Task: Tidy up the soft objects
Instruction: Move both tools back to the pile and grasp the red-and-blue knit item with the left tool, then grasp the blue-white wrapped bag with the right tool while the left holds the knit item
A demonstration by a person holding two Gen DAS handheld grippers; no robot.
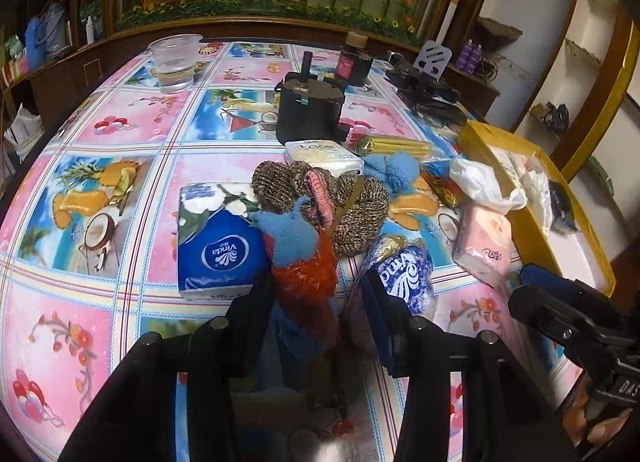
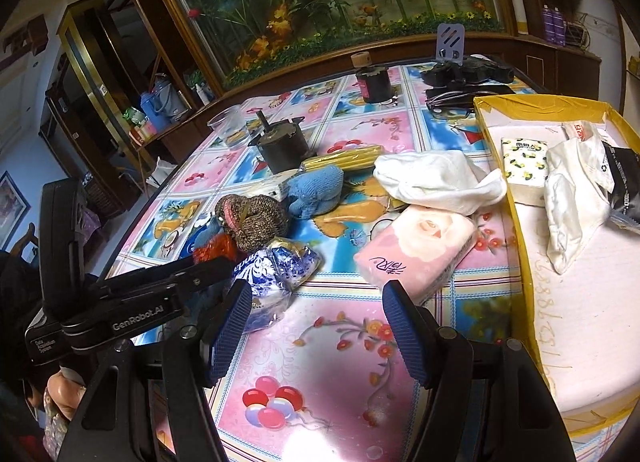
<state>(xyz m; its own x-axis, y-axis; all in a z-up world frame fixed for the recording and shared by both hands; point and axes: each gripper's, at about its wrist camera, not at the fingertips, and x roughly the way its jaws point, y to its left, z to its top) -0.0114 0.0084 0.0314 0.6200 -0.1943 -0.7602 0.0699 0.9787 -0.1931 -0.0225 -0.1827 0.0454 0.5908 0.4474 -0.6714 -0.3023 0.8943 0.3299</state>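
Closing on the red and blue fuzzy sock (image 1: 304,258), the left gripper (image 1: 316,302) has it between its fingers, pads seemingly pressing the fabric. Just ahead, the brown knitted sock (image 1: 340,202) lies touching it and may be dragged along when lifted. The right gripper (image 2: 316,322) stands apart, empty, the pink tissue pack (image 2: 416,250) just ahead, the yellow box (image 2: 516,230) to its right.

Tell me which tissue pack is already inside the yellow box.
The small white pack with green and yellow print, lying in the yellow box. The pink pack and blue Vinda pack remain on the tablecloth.
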